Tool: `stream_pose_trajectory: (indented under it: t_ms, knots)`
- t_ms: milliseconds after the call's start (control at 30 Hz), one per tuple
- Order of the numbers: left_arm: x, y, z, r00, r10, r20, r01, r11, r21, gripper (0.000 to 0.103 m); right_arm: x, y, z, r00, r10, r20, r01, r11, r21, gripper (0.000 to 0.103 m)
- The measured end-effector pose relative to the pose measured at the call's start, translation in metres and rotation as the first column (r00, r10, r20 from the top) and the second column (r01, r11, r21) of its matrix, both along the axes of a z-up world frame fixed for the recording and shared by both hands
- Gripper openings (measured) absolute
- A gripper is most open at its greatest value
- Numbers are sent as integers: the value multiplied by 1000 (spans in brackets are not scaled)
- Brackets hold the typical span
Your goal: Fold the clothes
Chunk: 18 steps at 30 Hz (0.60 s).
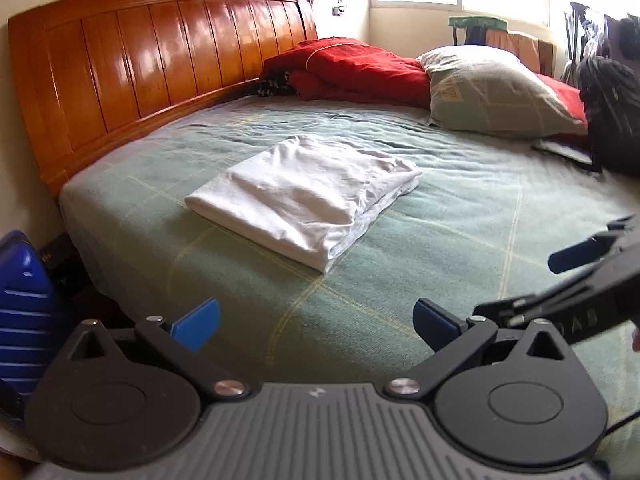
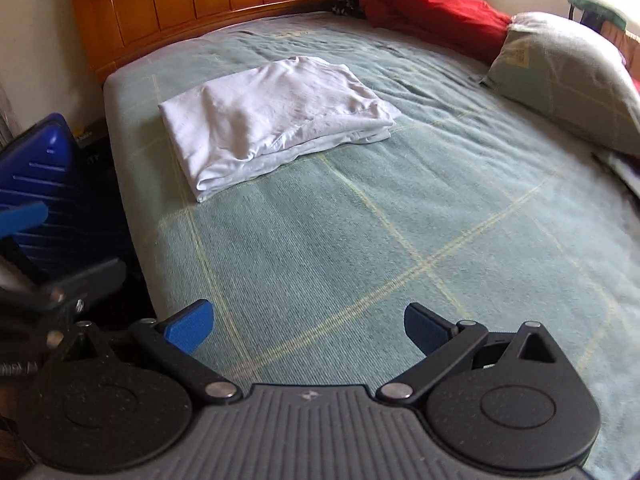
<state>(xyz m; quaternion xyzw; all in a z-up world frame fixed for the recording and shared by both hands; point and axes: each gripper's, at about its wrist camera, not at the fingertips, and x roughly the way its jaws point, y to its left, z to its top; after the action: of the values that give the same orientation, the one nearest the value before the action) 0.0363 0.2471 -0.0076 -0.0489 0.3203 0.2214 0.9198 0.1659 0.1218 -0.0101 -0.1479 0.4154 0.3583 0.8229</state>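
A white garment [image 1: 306, 194] [image 2: 272, 118] lies folded into a flat rectangle on the green bedspread [image 1: 460, 208] [image 2: 360, 220], toward the headboard side. My left gripper [image 1: 316, 326] hovers open over the near part of the bed, well short of the garment, with nothing between its blue pads. My right gripper [image 2: 308, 326] is also open and holds nothing, a good distance from the garment. In the left wrist view the right gripper [image 1: 592, 248] shows at the right edge. Part of the left gripper [image 2: 24, 216] shows at the left edge of the right wrist view.
A wooden headboard [image 1: 160, 60] bounds the bed's left end. A red blanket [image 1: 352, 68] and a pale pillow [image 1: 492, 88] lie at the far side, with a black bag [image 1: 612, 112] beside them. A blue suitcase [image 1: 24, 312] stands on the floor by the bed's corner.
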Motion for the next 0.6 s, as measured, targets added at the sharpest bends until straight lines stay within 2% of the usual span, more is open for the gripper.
stream_pose_trajectory:
  t_ms: [200,367,600]
  knots:
    - [-3,6,5,999,49,5,-49,999,-23,102,-13,-10,13,999,-4,42,4,1000,-5,103]
    - [-1,12,5,999,52,-2,-52,993,-103,102,-23,-21,22,999,5,51,-6,1000,23,103]
    - [4,4,6,999,40,-19,-42,992,-120,102,-32,-31,29,998,14,61,-17,998,53,103]
